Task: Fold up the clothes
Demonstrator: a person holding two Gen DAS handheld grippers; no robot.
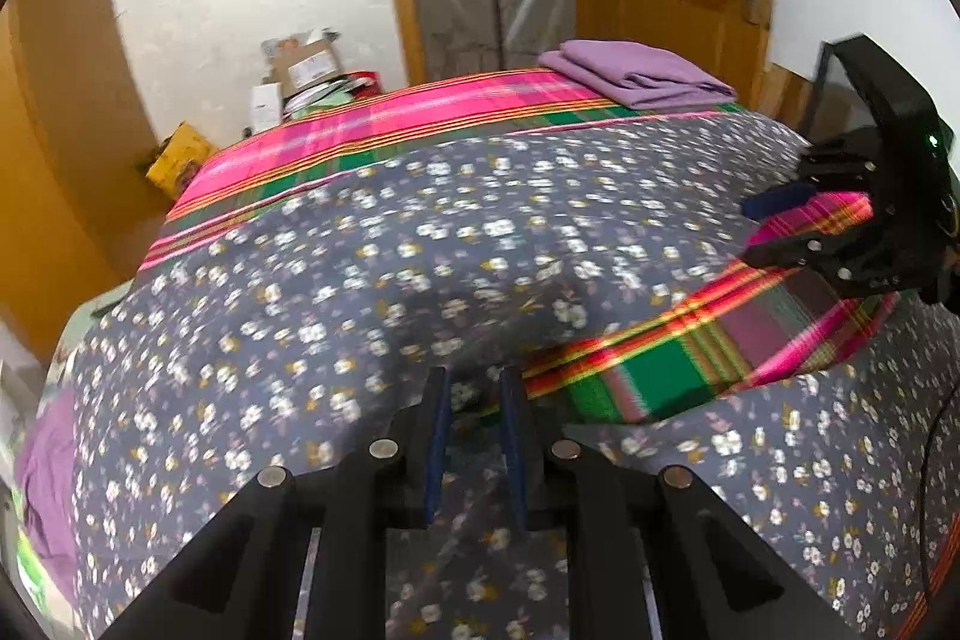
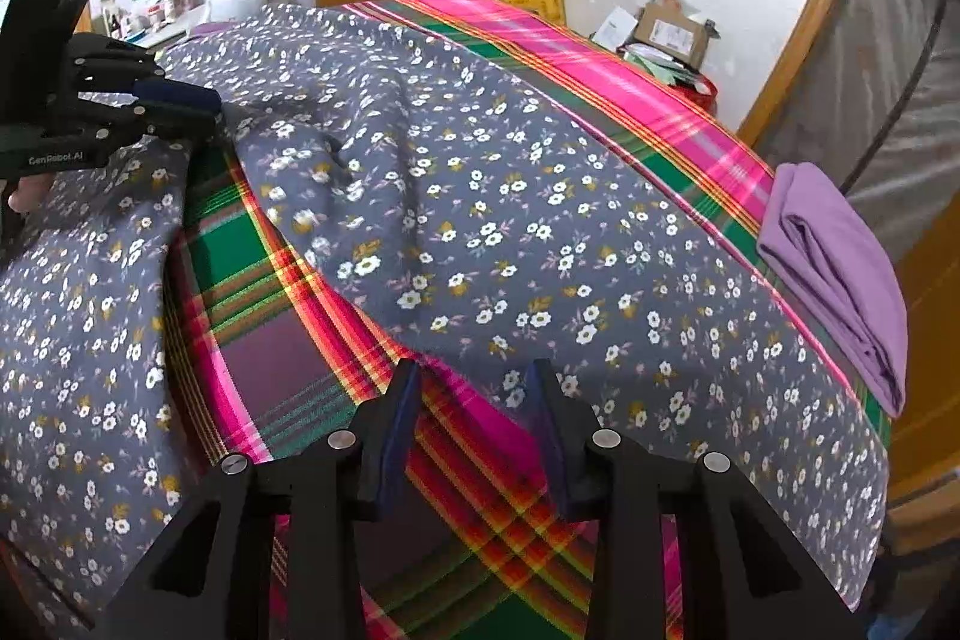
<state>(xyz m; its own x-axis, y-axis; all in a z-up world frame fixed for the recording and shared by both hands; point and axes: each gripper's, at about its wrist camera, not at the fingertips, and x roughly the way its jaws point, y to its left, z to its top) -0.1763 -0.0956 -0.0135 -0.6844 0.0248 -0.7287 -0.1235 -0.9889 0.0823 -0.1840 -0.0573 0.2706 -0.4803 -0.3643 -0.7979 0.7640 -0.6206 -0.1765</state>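
Your left wrist view is smeared with motion blur, so the floral cloth point(image 1: 372, 244) loses its print detail there. The cloth runs off the bottom edge in both views. You cannot tell whether the left gripper point(image 2: 204, 115) pinches fabric; its tips sit against the folds. The boxes point(image 1: 306, 67) by the wall carry labels too small to read.

Plaid bed point(image 2: 630, 100): floral cloth point(image 2: 510, 220), prob. folded purple cloth point(image 2: 840, 268).
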